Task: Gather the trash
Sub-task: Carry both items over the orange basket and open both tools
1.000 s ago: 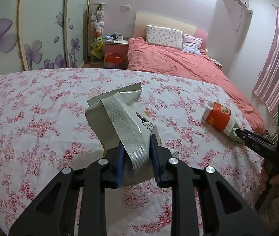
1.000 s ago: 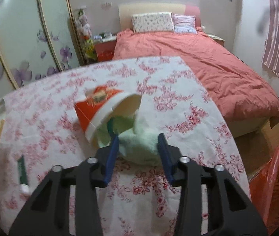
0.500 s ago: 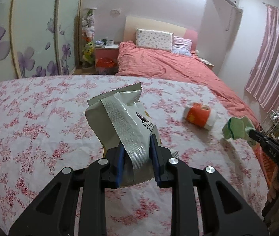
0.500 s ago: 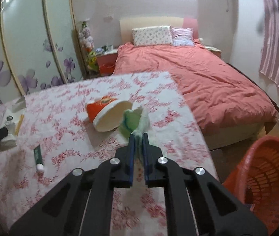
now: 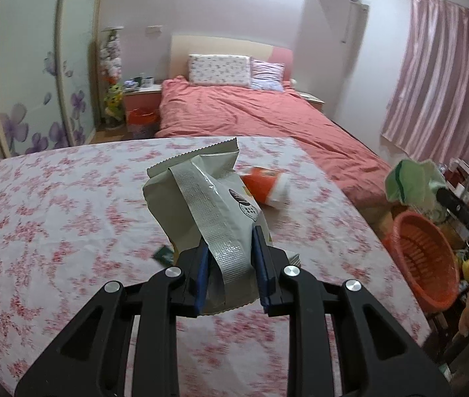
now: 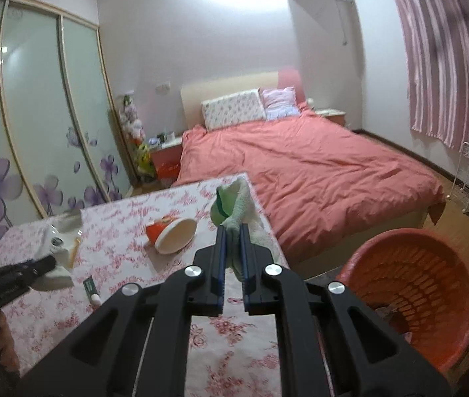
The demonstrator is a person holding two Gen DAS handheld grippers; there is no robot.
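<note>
Left claw (image 5: 229,264): I have it clamped on the bag (image 5: 208,205), frame centre.
Right claw (image 6: 232,258): I have it pinching the wrapper (image 6: 231,205).
Basket (image 6: 413,294): lower right.

Left tool (image 5: 229,264) clamped on a held item, right tool (image 6: 232,251) pinched nearly closed, raised

My right gripper (image 6: 232,231) is clamped on a crumpled green wrapper (image 6: 232,203), held above the floral table (image 6: 128,228). An orange cup (image 6: 171,233) lies tipped there; the orange basket (image 6: 413,294) sits lower right.
</note>
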